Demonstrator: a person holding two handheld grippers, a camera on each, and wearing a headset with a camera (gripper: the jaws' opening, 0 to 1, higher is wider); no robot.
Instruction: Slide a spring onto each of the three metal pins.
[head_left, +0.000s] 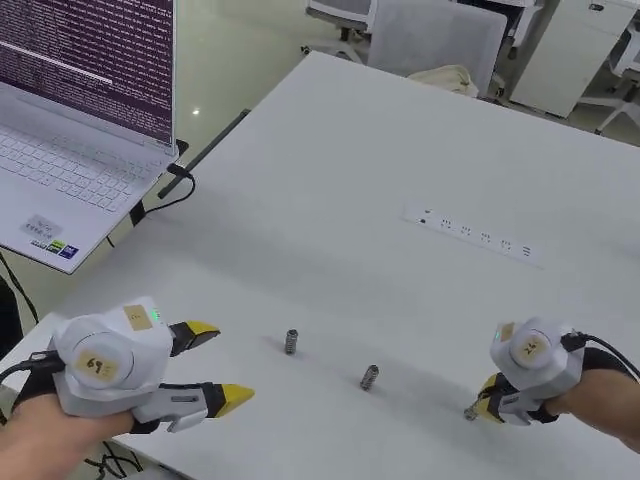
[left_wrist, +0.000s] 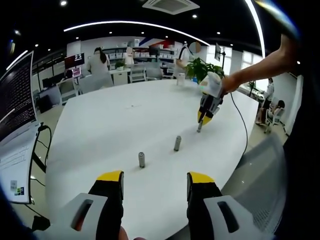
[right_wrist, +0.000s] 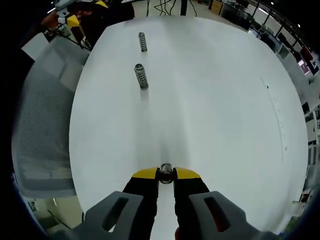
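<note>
Springs first: two stand upright on the white surface (head_left: 330, 160). The first spring (head_left: 291, 341) is at lower centre of the head view and the second spring (head_left: 369, 377) is to its lower right, the pair clearly apart. Their coils hide whatever they sit on, so I judge two pins are done, though I cannot confirm it.

At the lower right of the frame, the right gripper (head_left: 486, 405) has its jaws pressed together on a small metal piece (right_wrist: 166, 173), which is held at the very tips, low against the surface. It shows end-on, round and bright, in the right gripper view, so I cannot tell spring from pin. The left gripper (head_left: 215, 365) sits at lower left, jaws spread wide and empty, well apart from both springs.

The risk lies in that tip-only pinch. An uneven squeeze on something round and slick could shoot it out, and on this smooth surface it would roll a long way. If the piece is leaning when it is released, it topples. A careless sweep from the left gripper could also knock over the first spring.
</note>
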